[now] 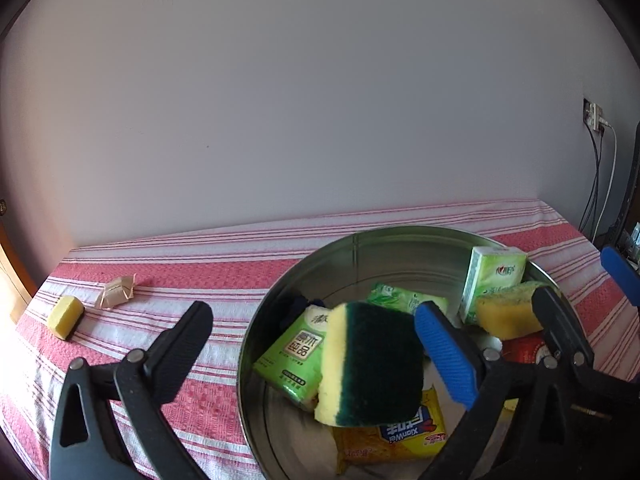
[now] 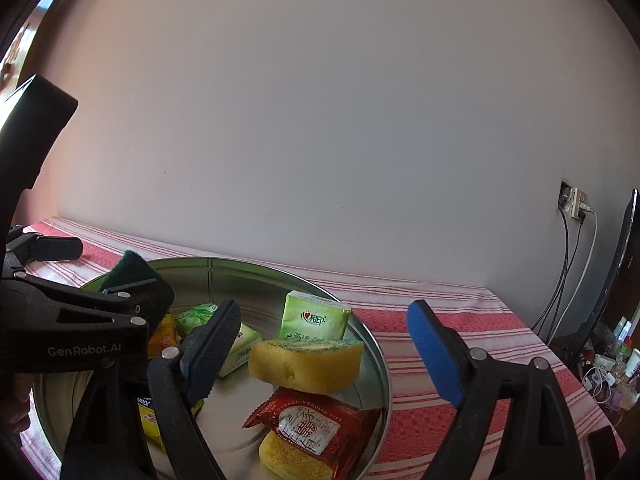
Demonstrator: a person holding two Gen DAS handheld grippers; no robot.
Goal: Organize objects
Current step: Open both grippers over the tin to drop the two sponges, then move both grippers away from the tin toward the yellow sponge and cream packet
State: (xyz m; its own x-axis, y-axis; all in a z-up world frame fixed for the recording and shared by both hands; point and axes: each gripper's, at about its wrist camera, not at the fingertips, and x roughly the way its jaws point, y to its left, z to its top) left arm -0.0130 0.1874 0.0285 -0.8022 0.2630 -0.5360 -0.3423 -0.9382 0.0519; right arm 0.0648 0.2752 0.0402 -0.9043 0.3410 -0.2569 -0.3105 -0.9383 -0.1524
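- From the left wrist we look forward and slightly down, close over the metal basin (image 1: 360, 240), toward the wall.
- From the right wrist we face the same wall, equally near.
- Both views share the basin and the striped tablecloth (image 1: 180, 272).

Soft daylight, sharp focus, heavy fisheye bend, dark vignetted corners.

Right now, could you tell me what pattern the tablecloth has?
Red and white stripes on the tablecloth, clearest in the left wrist view.
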